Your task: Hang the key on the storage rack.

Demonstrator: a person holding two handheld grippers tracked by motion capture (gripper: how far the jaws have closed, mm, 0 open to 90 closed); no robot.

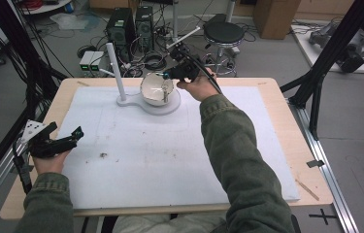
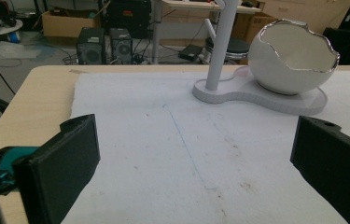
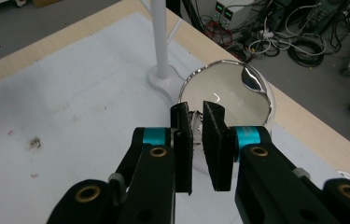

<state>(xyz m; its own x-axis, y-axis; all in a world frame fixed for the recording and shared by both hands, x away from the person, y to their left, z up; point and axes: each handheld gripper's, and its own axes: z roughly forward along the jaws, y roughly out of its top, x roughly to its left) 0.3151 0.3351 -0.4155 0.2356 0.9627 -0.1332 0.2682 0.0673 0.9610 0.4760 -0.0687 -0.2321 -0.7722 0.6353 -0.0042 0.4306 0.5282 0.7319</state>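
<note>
White eggshell-shaped bowl (image 1: 156, 90) with silver rim sits on white stand base (image 1: 169, 107), beside upright white post (image 1: 115, 70), at far side of white mat (image 1: 170, 160). Right gripper (image 3: 197, 122) directly over bowl rim, jaws nearly closed; small pale item between pads, identity unclear. Left gripper (image 1: 75, 133) well short of bowl, at mat's near-left edge, jaws spread wide, empty.

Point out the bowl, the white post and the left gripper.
bowl (image 2: 290, 60): left gripper view, on its white outer wall.
white post (image 1: 115, 73): high view, midway up the shaft.
left gripper (image 1: 78, 132): high view, between its fingertips; jaws wide apart.
</note>
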